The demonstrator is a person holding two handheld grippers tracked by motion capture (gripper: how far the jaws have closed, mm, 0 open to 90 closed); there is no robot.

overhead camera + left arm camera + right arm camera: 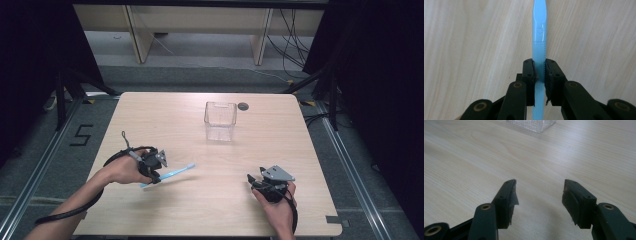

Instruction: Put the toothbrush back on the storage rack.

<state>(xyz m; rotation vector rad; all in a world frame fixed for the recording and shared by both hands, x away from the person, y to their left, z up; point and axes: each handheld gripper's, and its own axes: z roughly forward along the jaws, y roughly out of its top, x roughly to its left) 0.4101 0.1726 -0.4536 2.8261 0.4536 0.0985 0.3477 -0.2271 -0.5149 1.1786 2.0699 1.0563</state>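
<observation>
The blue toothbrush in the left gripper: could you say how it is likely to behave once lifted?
The blue toothbrush looks thin and plastic, so probably light and fairly stiff. The left gripper is shut on its ribbed handle, which likely resists slipping. Gripped off-centre, its long end may droop or pivot.

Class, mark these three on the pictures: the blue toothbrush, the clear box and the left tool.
toothbrush point(539, 30): left gripper view, on its handle.
box point(220, 121): high view, on its front wall.
left tool point(539, 72): left gripper view, between its tips, shut on the toothbrush.
</observation>
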